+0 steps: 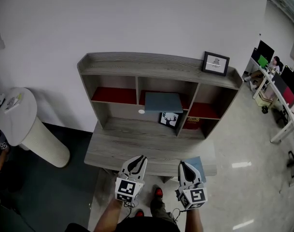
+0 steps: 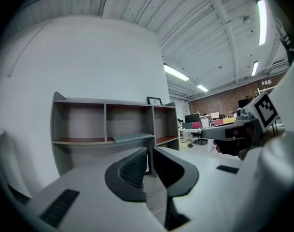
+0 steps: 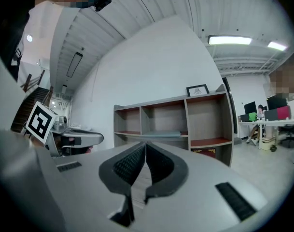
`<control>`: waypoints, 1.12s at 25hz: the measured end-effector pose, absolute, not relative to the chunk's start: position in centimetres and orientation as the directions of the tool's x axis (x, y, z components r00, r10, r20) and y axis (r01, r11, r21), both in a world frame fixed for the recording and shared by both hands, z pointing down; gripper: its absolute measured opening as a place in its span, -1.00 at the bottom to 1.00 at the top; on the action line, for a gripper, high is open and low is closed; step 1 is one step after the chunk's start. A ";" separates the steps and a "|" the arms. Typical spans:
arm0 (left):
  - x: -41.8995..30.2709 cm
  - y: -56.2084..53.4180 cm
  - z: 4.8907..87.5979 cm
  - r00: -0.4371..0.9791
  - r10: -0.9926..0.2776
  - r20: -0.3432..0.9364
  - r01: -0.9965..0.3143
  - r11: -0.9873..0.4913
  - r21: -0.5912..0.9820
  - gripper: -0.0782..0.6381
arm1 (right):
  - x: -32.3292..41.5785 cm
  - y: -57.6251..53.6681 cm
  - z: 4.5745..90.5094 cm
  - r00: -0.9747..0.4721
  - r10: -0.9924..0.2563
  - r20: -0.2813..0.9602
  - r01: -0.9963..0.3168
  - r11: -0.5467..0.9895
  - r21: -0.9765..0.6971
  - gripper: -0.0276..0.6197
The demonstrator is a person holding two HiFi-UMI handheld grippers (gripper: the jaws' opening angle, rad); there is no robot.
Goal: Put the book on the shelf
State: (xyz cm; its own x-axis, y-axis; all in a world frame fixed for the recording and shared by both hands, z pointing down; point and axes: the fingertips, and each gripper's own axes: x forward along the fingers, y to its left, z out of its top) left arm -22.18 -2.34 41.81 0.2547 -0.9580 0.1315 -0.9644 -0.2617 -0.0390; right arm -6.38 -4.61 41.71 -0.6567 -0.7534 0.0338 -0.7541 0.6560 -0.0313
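Note:
A grey-blue book (image 1: 163, 102) lies flat in the middle compartment of the grey wooden shelf (image 1: 156, 64), which stands on a desk (image 1: 137, 146). The book (image 2: 132, 137) shows in the left gripper view and again (image 3: 162, 134) in the right gripper view, far beyond both sets of jaws. My left gripper (image 1: 138, 159) hovers over the desk's front edge; its jaws (image 2: 149, 151) stand a narrow gap apart with nothing between them. Beside it, my right gripper (image 1: 183, 164) is shut and empty, pads touching (image 3: 146, 146).
A framed picture (image 1: 216, 63) stands on the shelf's top at right. A deer picture (image 1: 169, 119) and a red box (image 1: 191, 123) sit below the shelf boards. A blue sheet (image 1: 197, 164) lies at the desk's front right. Round white table (image 1: 19, 112) left; office desks (image 1: 282, 98) right.

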 end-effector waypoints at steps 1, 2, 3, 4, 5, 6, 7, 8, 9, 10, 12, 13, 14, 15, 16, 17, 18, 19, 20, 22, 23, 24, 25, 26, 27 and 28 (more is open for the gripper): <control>-22.2 -1.4 41.9 0.257 -0.957 0.133 -0.964 -0.264 -0.036 -0.68 | -6.5 -3.6 41.6 -0.656 -0.754 0.034 -0.754 0.656 -0.027 -0.82; -22.3 -0.6 42.0 0.259 -0.957 0.132 -0.963 -0.266 -0.033 -0.70 | -6.6 -2.7 41.4 -0.656 -0.754 0.035 -0.755 0.655 -0.027 -0.82; -22.4 0.2 42.1 0.261 -0.957 0.129 -0.963 -0.267 -0.033 -0.71 | -6.8 -1.7 41.2 -0.655 -0.755 0.036 -0.756 0.654 -0.031 -0.82; -22.5 0.9 42.2 0.262 -0.957 0.128 -0.963 -0.268 -0.036 -0.74 | -7.0 -0.9 40.9 -0.654 -0.755 0.038 -0.756 0.653 -0.035 -0.82; -22.6 1.6 42.4 0.263 -0.956 0.130 -0.962 -0.270 -0.038 -0.75 | -7.1 -0.1 40.8 -0.653 -0.756 0.038 -0.757 0.652 -0.033 -0.82; -22.7 2.3 42.5 0.266 -0.954 0.135 -0.961 -0.273 -0.039 -0.76 | -7.2 0.6 40.9 -0.653 -0.757 0.035 -0.758 0.652 -0.025 -0.82; -22.6 3.0 42.5 0.273 -0.952 0.139 -0.959 -0.280 -0.038 -0.76 | -7.2 1.2 41.1 -0.652 -0.757 0.032 -0.758 0.652 -0.017 -0.82; -22.4 3.6 42.2 0.283 -0.949 0.140 -0.956 -0.290 -0.035 -0.76 | -7.2 1.7 41.1 -0.652 -0.758 0.028 -0.758 0.652 -0.012 -0.82; -22.2 4.1 42.0 0.293 -0.946 0.139 -0.953 -0.300 -0.034 -0.76 | -7.3 2.2 41.0 -0.651 -0.759 0.024 -0.759 0.651 -0.012 -0.82; -22.1 4.5 41.8 0.300 -0.944 0.138 -0.951 -0.307 -0.034 -0.76 | -7.4 2.6 40.8 -0.649 -0.760 0.021 -0.760 0.649 -0.013 -0.82; -21.9 5.2 41.7 0.311 -0.941 0.134 -0.948 -0.318 -0.034 -0.76 | -7.5 3.6 40.4 -0.645 -0.764 0.018 -0.764 0.645 -0.015 -0.82; -21.8 5.5 41.7 0.317 -0.939 0.131 -0.946 -0.323 -0.033 -0.76 | -7.4 4.1 40.3 -0.642 -0.766 0.019 -0.767 0.642 -0.014 -0.82; -21.6 5.7 41.6 0.326 -0.937 0.127 -0.943 -0.332 -0.032 -0.76 | -7.2 4.4 40.3 -0.637 -0.771 0.018 -0.771 0.637 -0.010 -0.82; -21.3 5.8 41.4 0.339 -0.933 0.122 -0.938 -0.345 -0.030 -0.76 | -6.9 4.6 40.3 -0.628 -0.778 0.019 -0.778 0.628 -0.008 -0.82; -20.8 5.8 41.2 0.355 -0.928 0.117 -0.932 -0.360 -0.028 -0.76 | -6.5 4.8 40.2 -0.616 -0.788 0.023 -0.788 0.616 -0.013 -0.82; -20.3 5.8 41.0 0.370 -0.922 0.113 -0.927 -0.375 -0.028 -0.76 | -6.0 5.1 40.0 -0.602 -0.798 0.029 -0.798 0.602 -0.021 -0.82; -19.7 5.8 40.9 0.384 -0.917 0.111 -0.921 -0.389 -0.029 -0.76 | -5.5 5.3 39.9 -0.590 -0.807 0.034 -0.807 0.590 -0.025 -0.82; -19.1 5.8 41.0 0.399 -0.910 0.112 -0.914 -0.404 -0.031 -0.76 | -4.8 5.6 40.0 -0.577 -0.816 0.039 -0.817 0.577 -0.023 -0.82; -18.4 5.7 41.0 0.415 -0.903 0.114 -0.907 -0.420 -0.031 -0.76 | -3.9 5.7 40.4 -0.561 -0.827 0.042 -0.828 0.561 -0.016 -0.82; -16.7 5.6 41.2 0.452 -0.885 0.115 -0.889 -0.458 -0.028 -0.76 | -1.7 6.0 41.2 -0.525 -0.849 0.047 -0.850 0.526 -0.001 -0.82; -15.8 5.6 41.4 0.473 -0.874 0.114 -0.878 -0.479 -0.026 -0.76 | -0.6 6.2 41.5 -0.507 -0.860 0.051 -0.861 0.508 0.000 -0.82; -14.8 5.6 41.5 0.494 -0.862 0.114 -0.866 -0.499 -0.024 -0.76 | 0.5 6.4 41.7 -0.489 -0.871 0.056 -0.872 0.490 -0.002 -0.82; -13.8 5.5 41.8 0.512 -0.851 0.117 -0.855 -0.518 -0.022 -0.76 | 1.5 6.5 41.9 -0.471 -0.880 0.062 -0.882 0.472 -0.007 -0.82; -12.8 5.5 42.1 0.528 -0.841 0.122 -0.845 -0.534 -0.019 -0.76 | 2.4 6.7 42.0 -0.454 -0.888 0.069 -0.891 0.454 -0.013 -0.82; -11.9 5.5 42.4 0.541 -0.831 0.128 -0.837 -0.547 -0.013 -0.76 | 3.3 6.8 42.0 -0.438 -0.895 0.077 -0.899 0.438 -0.020 -0.82; -10.9 5.4 42.7 0.552 -0.823 0.136 -0.830 -0.558 -0.007 -0.76 | 4.2 6.9 42.2 -0.425 -0.901 0.085 -0.905 0.424 -0.026 -0.82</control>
